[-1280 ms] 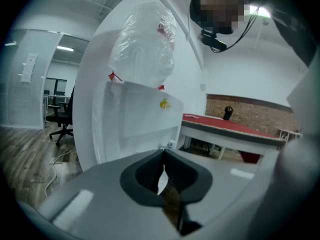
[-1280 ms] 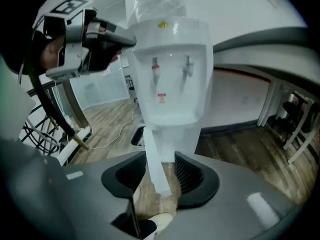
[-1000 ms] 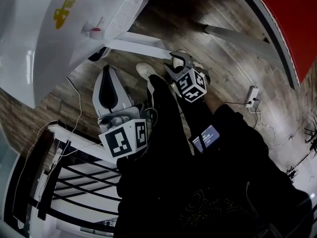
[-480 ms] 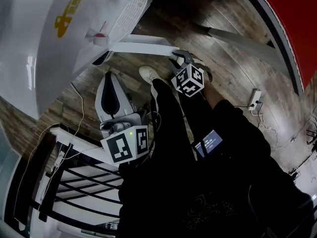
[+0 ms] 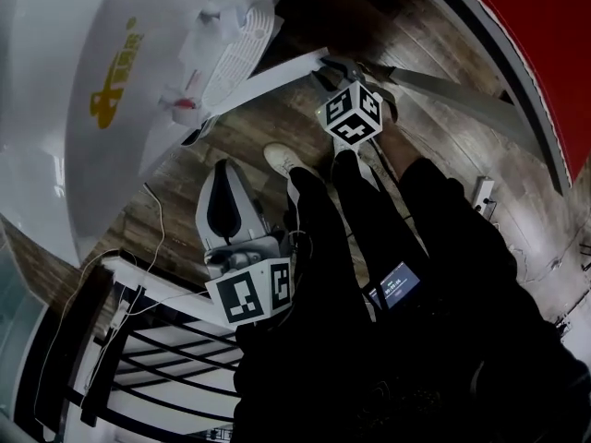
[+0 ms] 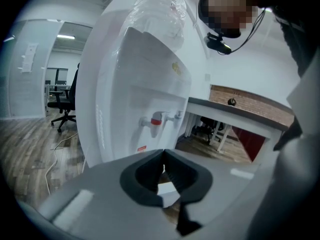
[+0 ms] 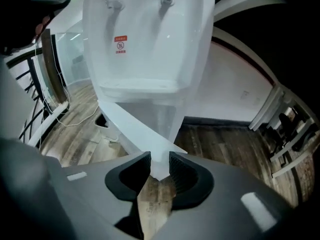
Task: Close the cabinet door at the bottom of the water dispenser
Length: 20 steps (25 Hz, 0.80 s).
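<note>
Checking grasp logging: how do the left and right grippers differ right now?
Left gripper: fingers together, empty; right gripper: fingers on the cabinet door edge, having just closed in, then eased slightly. Left gripper hangs clear of the water dispenser; right gripper reaches its door. Both carry marker cubes.

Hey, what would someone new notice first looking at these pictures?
The tall white water dispenser fills the view ahead, its bottom cabinet door swung open. The right hand-held gripper holds that door's edge between jaws that have just been closing, then easing. The left hand-held gripper faces the dispenser, shut, empty.
</note>
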Each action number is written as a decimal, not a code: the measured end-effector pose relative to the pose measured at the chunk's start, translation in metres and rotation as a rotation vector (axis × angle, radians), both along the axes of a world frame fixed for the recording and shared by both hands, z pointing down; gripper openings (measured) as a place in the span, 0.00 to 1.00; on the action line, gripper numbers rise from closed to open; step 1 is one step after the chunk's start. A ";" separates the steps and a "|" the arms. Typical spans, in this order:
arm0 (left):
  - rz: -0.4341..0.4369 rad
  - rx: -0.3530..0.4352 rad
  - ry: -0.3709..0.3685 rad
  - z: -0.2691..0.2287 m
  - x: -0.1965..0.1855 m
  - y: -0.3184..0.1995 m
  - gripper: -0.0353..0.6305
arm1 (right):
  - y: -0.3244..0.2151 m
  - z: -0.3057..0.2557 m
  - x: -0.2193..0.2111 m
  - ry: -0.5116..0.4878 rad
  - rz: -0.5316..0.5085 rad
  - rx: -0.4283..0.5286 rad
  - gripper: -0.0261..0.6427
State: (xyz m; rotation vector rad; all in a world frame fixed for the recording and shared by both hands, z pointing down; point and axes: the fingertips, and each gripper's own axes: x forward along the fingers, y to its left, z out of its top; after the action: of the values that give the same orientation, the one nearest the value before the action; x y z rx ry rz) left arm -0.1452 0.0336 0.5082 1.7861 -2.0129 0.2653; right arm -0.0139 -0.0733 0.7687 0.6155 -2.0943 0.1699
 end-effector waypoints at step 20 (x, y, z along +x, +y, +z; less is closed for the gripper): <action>-0.001 -0.011 -0.020 -0.013 -0.004 -0.019 0.06 | -0.035 -0.024 -0.044 -0.170 0.042 0.106 0.19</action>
State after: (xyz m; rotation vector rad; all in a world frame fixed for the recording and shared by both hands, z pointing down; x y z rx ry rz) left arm -0.1497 0.0149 0.4956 1.7829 -2.0219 0.2938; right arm -0.0583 -0.1081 0.7443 0.7302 -2.2663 0.1399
